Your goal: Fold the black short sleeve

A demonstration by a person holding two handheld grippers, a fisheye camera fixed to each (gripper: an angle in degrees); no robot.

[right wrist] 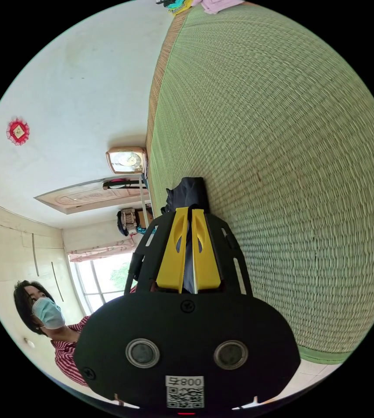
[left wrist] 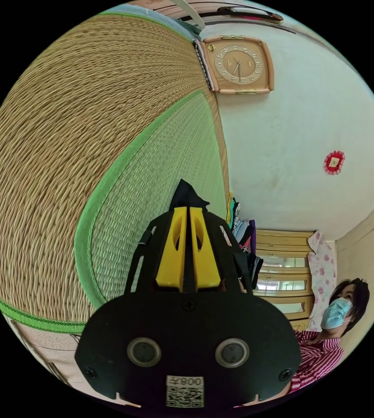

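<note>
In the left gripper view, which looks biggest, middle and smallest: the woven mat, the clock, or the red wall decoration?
1. Woven mat, by far the biggest.
2. Clock.
3. Red wall decoration, smallest.
This is only how they look; the fisheye lens bends sizes.

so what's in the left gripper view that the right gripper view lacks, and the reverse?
Left gripper view alone: a tan mat beside the green one, a wooden dresser, hanging clothes.

Right gripper view alone: a window, a door, a bag.

Both: the green mat, the clock, a red wall ornament, a person in a striped shirt, and each view's own gripper, left and right, jaws shut on black cloth.
</note>
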